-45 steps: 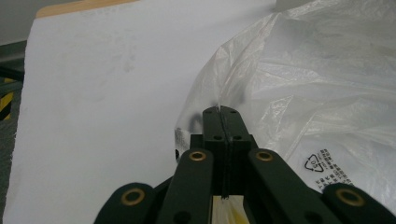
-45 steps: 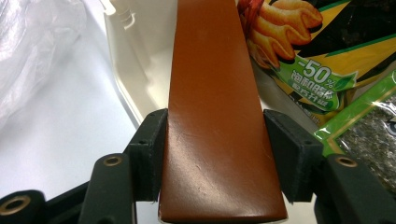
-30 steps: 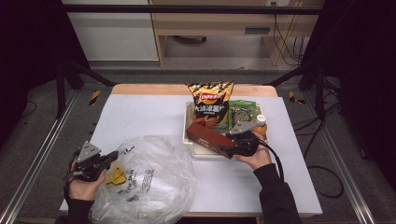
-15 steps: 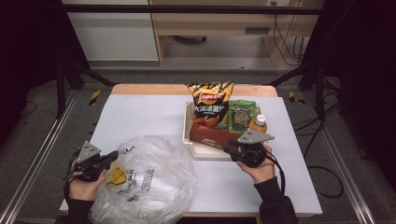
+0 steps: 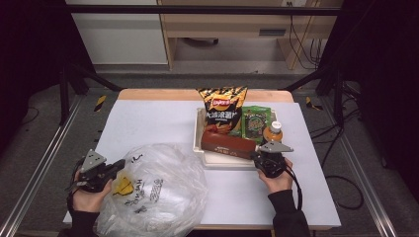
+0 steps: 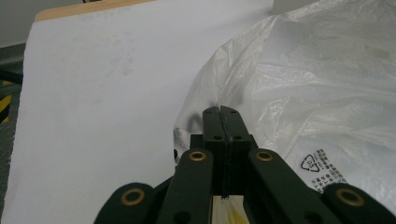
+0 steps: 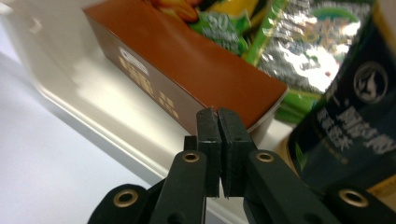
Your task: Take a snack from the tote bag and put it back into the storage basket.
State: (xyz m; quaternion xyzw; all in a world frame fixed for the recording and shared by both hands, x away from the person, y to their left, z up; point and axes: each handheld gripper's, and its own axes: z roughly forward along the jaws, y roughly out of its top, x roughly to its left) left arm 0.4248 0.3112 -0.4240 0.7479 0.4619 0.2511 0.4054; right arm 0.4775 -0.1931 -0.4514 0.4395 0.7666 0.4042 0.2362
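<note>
With the left gripper point(image 6: 223, 114) pinching the plastic bag point(image 5: 158, 190) by its edge at the table's near side, the right gripper point(image 7: 218, 116) closes empty beside the brown box point(image 7: 187, 60), so every snack remains in the tray point(image 5: 222, 160), unpacked.

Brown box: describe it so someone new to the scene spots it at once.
On the white table, look in the cream tray right of centre. The brown box lies flat along the tray's near edge, by the right gripper. It is the only plain rectangular carton; its neighbours are glossy snack bags and a bottle.
</note>
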